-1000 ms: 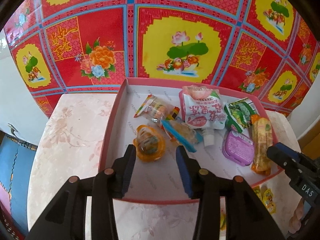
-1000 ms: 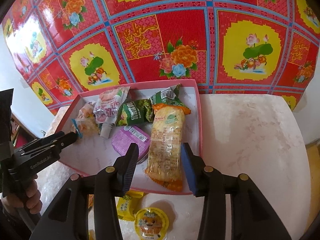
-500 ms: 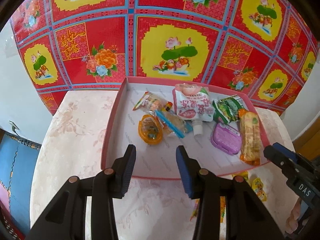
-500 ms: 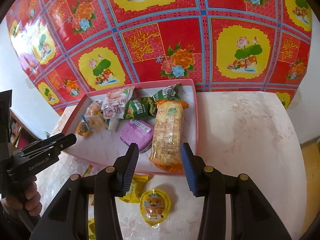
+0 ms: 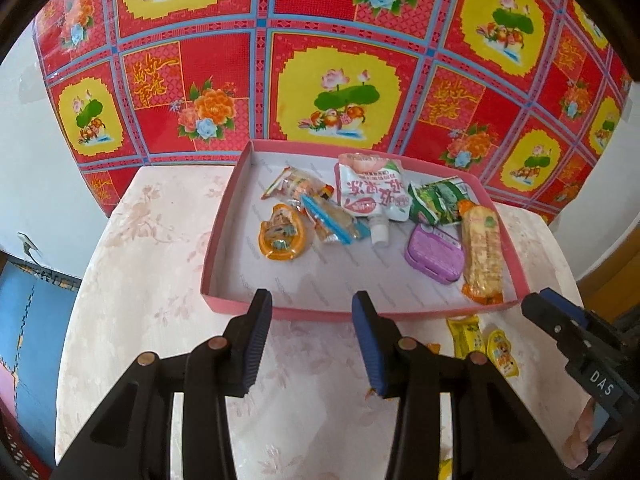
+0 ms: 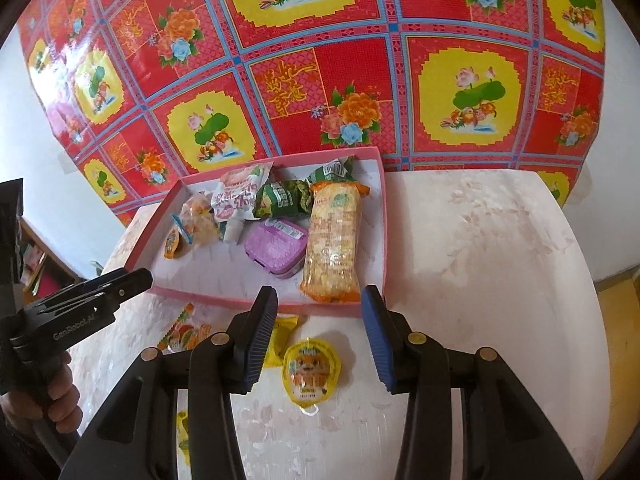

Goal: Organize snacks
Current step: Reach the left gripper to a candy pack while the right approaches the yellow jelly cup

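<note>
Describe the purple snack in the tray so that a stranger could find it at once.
Start at the pink tray on the pale table, in front of the red floral cloth. Along its right side lies a long orange-ended cracker pack; the purple tub sits right beside that, on its left. It is the only purple item, a flat rounded-square tub rather than a soft packet.

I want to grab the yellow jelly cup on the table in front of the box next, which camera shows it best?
The right wrist view: the yellow jelly cup lies whole and face-up on the table, framed between the open right gripper fingers. The left wrist view shows it only small near the right edge, partly hidden behind a gripper arm.
</note>
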